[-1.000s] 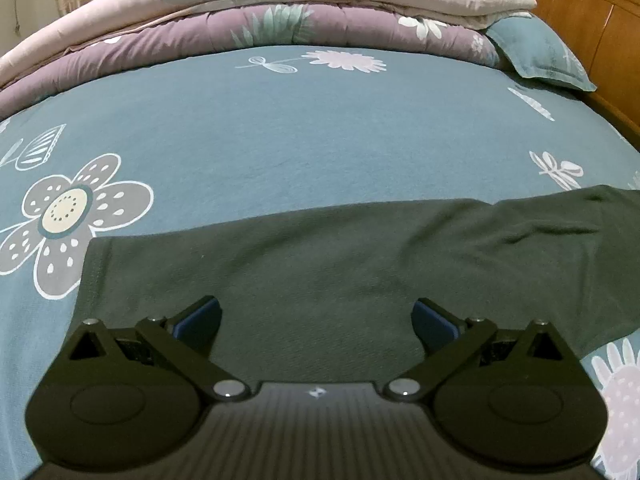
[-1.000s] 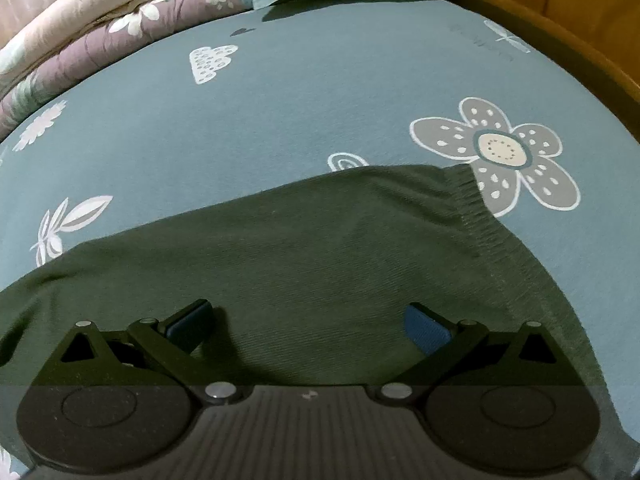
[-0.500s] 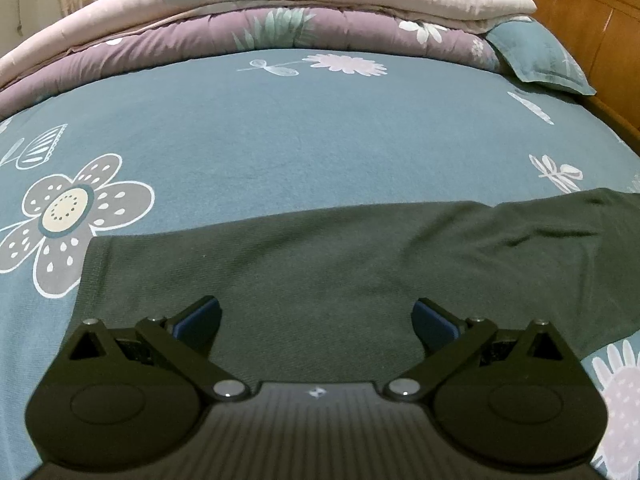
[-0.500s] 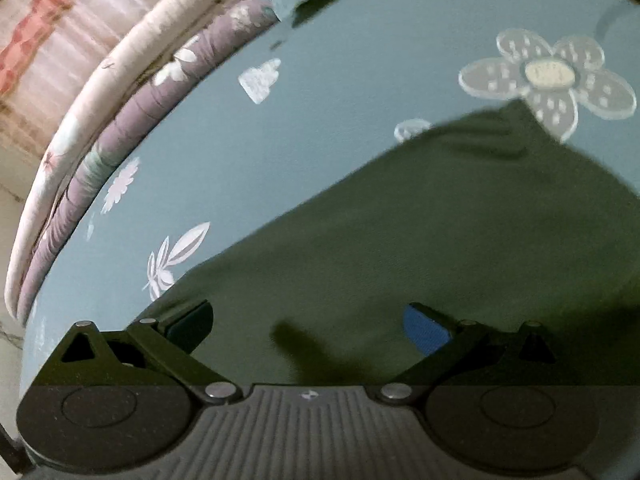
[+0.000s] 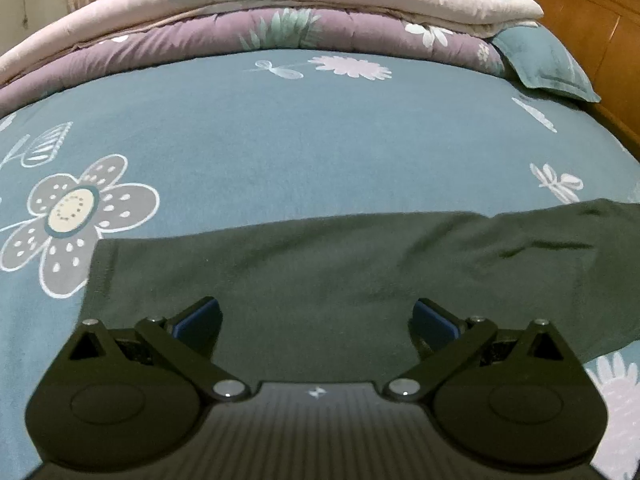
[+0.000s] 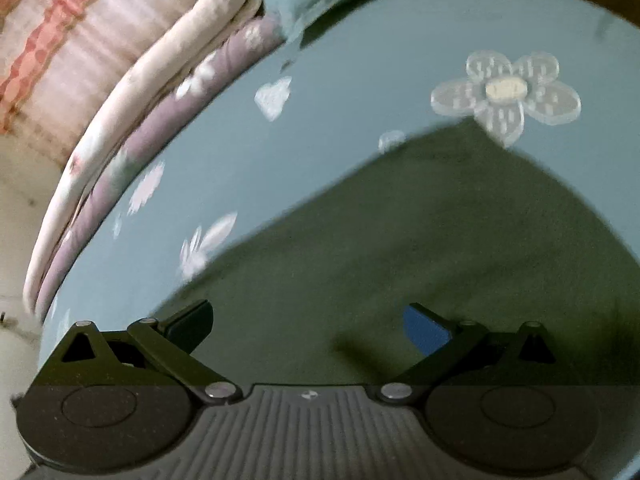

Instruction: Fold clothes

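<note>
A dark green garment (image 5: 320, 272) lies flat in a long band across the blue flowered bed sheet (image 5: 300, 140). Its hemmed left end sits beside a big grey flower print. My left gripper (image 5: 316, 320) hovers over the garment's near part, open, nothing between its fingers. In the right wrist view the same garment (image 6: 420, 248) fills the lower right, blurred and tilted. My right gripper (image 6: 308, 324) is open above it and holds nothing.
Folded quilts, pink on purple (image 5: 280, 12), are stacked along the far side of the bed. A blue pillow (image 5: 544, 64) lies by the wooden headboard (image 5: 580, 8). A striped curtain (image 6: 72, 40) shows beyond the bed in the right wrist view.
The right gripper's view has tilted and swung left, now blurred by motion, showing the curtain and bed edge. The left gripper has barely moved. Both stayed open.
</note>
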Motion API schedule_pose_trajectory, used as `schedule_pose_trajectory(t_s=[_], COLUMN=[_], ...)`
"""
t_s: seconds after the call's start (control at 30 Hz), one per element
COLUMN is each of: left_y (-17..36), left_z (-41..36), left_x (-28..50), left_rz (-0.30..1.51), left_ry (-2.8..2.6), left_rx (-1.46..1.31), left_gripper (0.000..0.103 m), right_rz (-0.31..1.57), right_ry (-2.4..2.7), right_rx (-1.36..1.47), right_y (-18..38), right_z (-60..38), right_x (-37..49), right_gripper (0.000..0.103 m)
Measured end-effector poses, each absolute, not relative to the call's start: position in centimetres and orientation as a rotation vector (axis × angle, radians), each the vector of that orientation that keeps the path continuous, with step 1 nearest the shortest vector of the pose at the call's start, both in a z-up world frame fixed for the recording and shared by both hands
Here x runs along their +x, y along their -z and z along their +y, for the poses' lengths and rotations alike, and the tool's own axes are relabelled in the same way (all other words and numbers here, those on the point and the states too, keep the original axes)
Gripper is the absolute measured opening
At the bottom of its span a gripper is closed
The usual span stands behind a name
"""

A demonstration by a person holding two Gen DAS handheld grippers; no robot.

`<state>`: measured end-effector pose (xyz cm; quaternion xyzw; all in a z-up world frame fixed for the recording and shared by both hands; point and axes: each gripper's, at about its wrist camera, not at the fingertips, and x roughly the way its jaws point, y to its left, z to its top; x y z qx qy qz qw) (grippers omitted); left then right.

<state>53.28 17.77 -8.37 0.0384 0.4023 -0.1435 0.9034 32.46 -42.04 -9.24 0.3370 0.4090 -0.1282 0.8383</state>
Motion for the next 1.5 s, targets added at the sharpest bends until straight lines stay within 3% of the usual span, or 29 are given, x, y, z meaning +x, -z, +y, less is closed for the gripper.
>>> schedule_pose_trajectory(t_s=[0.23,0.7,0.87,1.07,1.27,1.5], left_y=[5.0,0.5,0.6,1.3,1.2,0.6], left_z=[16.6,9.9,6.5,2.6,-1.0,-5.5], left_x=[49.4,42.1,38.6,35.2,32.6,30.8], left_rz=[0.837,0.8,0.808,0.849,0.859,0.852], left_ry=[0.267,0.346,0.375,0.321,0.296,0.329], left_rx=[0.069,0.083,0.081,0.083,0.087,0.132], left_gripper=[0.102,0.102,0.102,0.102,0.102,0.102], right_rz=[0.9,0.702,0.743,0.674,0.775,0.764], right_ry=[0.278,0.309,0.27,0.196,0.027,-0.164], right_rx=[0.713,0.671,0.705,0.638,0.489,0.251], right_y=[10.1,8.1,11.9,12.5,11.3,8.3], right_z=[-40.9,-44.3,-46.0,-45.4,-46.0,-43.4], right_x=[27.9,19.8,19.4,18.3,18.8,23.2], right_gripper=[0.103,0.103,0.103,0.103,0.103,0.103])
